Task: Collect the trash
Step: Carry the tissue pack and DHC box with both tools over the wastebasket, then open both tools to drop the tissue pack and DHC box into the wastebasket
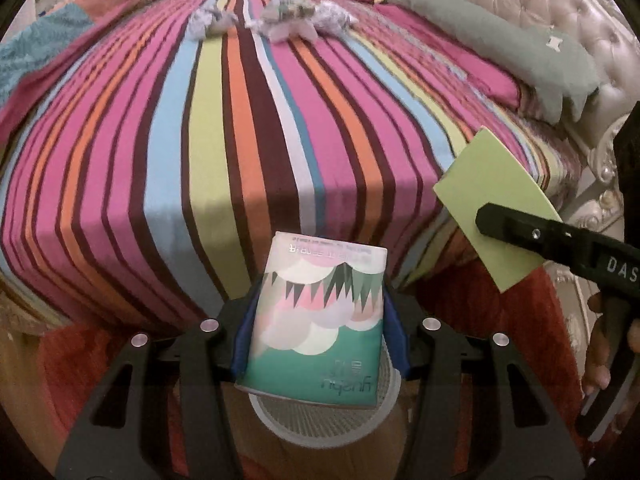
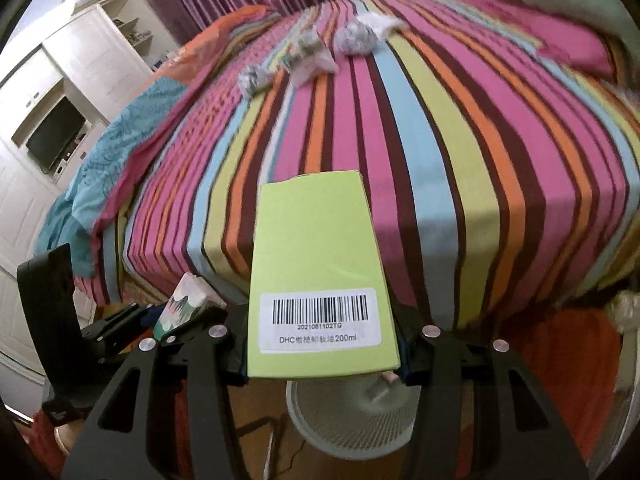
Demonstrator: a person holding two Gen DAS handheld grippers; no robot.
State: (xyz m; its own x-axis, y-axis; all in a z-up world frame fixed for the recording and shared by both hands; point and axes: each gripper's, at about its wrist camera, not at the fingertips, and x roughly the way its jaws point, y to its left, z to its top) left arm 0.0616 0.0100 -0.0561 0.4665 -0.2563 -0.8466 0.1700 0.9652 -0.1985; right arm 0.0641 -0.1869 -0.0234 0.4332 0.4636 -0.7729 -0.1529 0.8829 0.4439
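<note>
Directly below both tools: white mesh wastebasket (image 1: 324, 420), round, open-topped, standing on the floor at the foot of the bed, with a small scrap already lying inside in the right wrist view. Pinched between the blue-padded fingers of the left gripper (image 1: 320, 344): soft tissue packet printed with green, pink and white clouds (image 1: 320, 316), long axis pointing forward, near end overhanging the basket rim. Clamped likewise in the right gripper (image 2: 322, 356): flat lime-green cardboard box with a barcode label (image 2: 320, 276), held level, rear edge above the basket mouth.

Step in hand, by the look of it: dropping both pieces in. Best done one at a time. Centre each piece over the opening before letting go, since most of each length juts forward past the rim, toward the bed. Tip the far end down so the piece slides in rather than bridging the rim. Mind the two tools, close side by side here.

Left to fetch afterwards: several crumpled paper wads (image 1: 280, 20), well apart from the basket, far up the striped bedspread (image 1: 224, 128).
</note>
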